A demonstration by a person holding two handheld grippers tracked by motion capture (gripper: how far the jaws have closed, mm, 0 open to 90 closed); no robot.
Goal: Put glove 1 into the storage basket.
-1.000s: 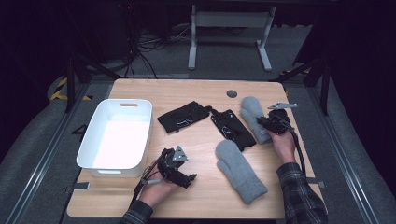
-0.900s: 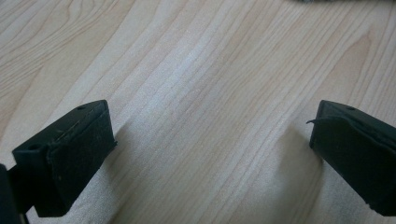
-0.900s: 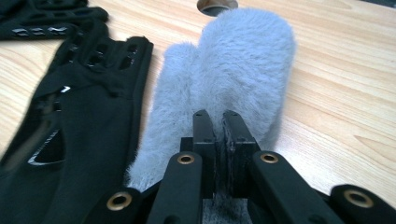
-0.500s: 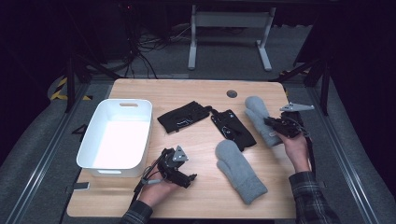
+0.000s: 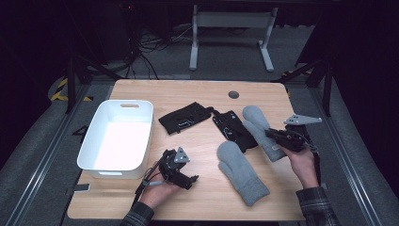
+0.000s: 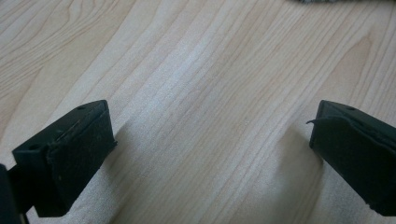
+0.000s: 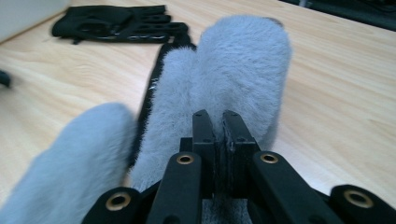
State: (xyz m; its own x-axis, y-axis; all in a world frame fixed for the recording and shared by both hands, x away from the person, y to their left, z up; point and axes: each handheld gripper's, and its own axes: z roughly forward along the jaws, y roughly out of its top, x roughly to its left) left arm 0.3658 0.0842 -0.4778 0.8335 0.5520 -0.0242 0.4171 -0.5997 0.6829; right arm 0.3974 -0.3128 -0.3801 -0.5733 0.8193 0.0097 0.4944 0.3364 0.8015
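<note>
Seen from above, my right gripper [image 5: 275, 137] pinches the cuff of a fluffy grey wool mitten [image 5: 258, 126] near the wooden table's [image 5: 197, 94] right edge. Left gripper view: my jaws gape wide over bare wood. Right gripper view: jaws clamped on the mitten [image 7: 233, 79].

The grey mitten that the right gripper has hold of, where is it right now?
In the high view the held grey mitten lies at the table's right, its cuff pinched by the right gripper, beside a black glove and beyond the other grey mitten.

No readable text, label, brand or number anywhere — nothing legible.
</note>
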